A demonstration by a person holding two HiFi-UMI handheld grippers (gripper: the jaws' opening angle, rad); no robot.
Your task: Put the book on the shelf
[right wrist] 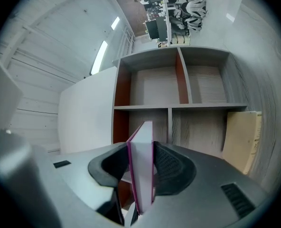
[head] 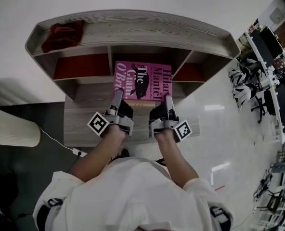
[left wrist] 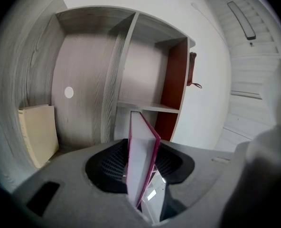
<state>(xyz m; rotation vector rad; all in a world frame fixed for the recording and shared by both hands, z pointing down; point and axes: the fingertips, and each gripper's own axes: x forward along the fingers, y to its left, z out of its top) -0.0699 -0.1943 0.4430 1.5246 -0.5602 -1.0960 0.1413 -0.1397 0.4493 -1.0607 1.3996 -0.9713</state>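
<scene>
Head view. A grey wood-grain shelf unit with red-brown inner panels stands against a white wall. A crumpled dark red cloth lies on the unit's top board, at its left end. A magenta hardcover book with black and white title lettering is held flat, cover up, in front of the unit's middle compartments. It is not yet inside any of them. The left tongs grip the book's near edge at the left and the right tongs grip it at the right, side by side.

Left gripper view. The left tongs are clamped on the book, its pale page block and magenta cover edge standing between the dark pads. Beyond it are the unit's open compartments. One compartment, at the left of this view, holds a pale cream flat slab leaning against the compartment's side. The red cloth hangs at the unit's outer edge.

Right gripper view. The right tongs are likewise clamped on the book, seen edge-on and upright. The cream slab leans in the lower right compartment.
</scene>
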